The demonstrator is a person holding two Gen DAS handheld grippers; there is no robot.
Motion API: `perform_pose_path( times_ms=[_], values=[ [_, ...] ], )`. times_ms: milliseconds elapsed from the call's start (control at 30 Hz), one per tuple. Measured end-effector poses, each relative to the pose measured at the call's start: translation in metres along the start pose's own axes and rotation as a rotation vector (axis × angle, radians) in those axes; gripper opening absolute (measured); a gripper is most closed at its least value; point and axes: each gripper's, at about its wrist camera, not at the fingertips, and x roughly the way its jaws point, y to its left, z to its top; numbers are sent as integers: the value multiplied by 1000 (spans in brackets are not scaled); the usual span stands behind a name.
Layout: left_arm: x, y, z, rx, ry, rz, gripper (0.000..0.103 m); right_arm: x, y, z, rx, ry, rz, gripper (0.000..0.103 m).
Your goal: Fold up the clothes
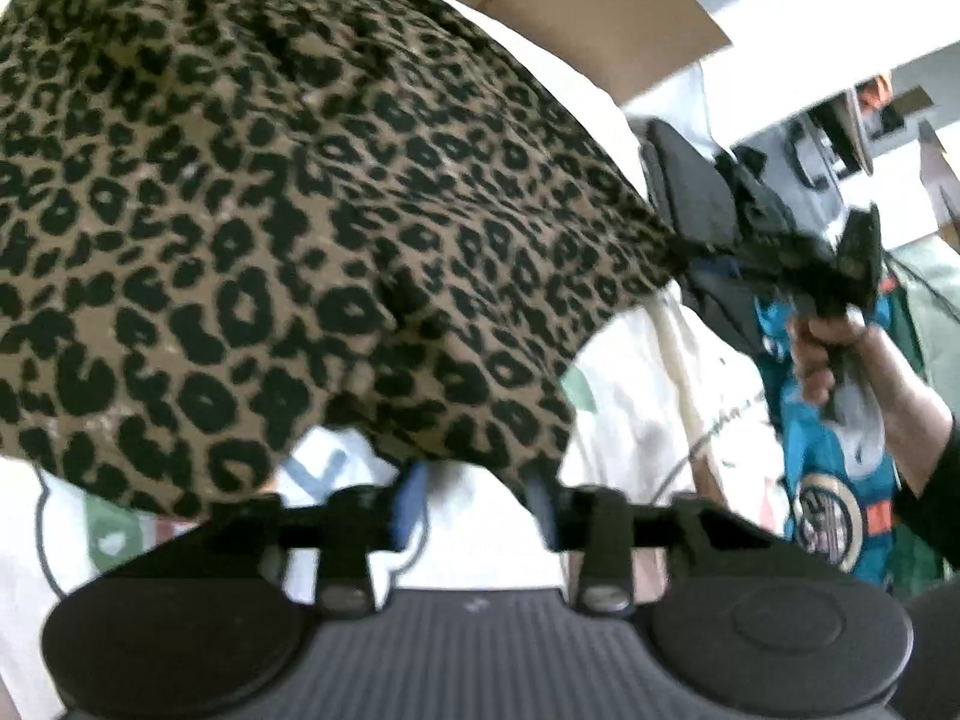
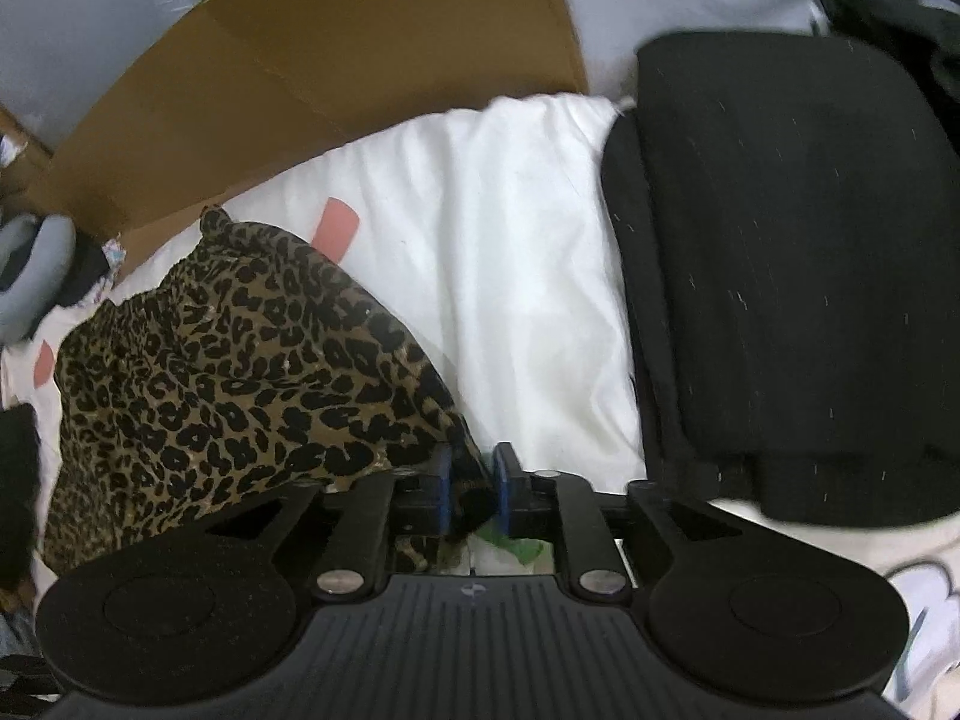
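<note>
While both claws stand apart, the left gripper (image 1: 474,504) and right gripper (image 2: 471,492) should clear the leopard-print garment (image 2: 240,384), lying at nine o'clock of the folded black garment (image 2: 792,276), without dragging it.

I am looking at my left gripper (image 1: 474,495): matte black, a ribbed grey-black base plate at six o'clock flanked by two round black discs, silver screw heads at the linkage pivots, blue pads on the fingers (image 1: 408,495). My right gripper (image 2: 471,489) is showing the same build. At three o'clock, a hand (image 1: 828,354) is wearing a dark sleeve (image 1: 936,480).
</note>
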Motion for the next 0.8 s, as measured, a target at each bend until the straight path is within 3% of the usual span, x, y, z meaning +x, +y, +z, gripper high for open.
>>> perform_pose_path(
  times_ms=[33,167,200,300,500,633,733,800],
  values=[
    [0,3,1,-14,-8,7,48,0,-4,-2,19,1,5,29],
    [15,10,7,-78,-8,18,51,3,-14,-9,77,8,31,35],
    [19,12,7,-106,-1,11,51,3,-15,-10,78,4,34,42],
    [28,20,5,-184,16,-21,51,6,-15,-13,76,-11,47,43],
    [23,20,7,-226,-18,-114,55,17,-8,-11,55,-40,67,43],
    [24,24,9,-257,-15,-114,57,18,3,-12,41,-47,86,43],
    [30,27,8,-294,-26,-125,55,15,10,-14,19,-53,87,43],
    [35,26,8,-295,-23,-119,38,13,11,-15,16,-54,88,43]
  ],
)
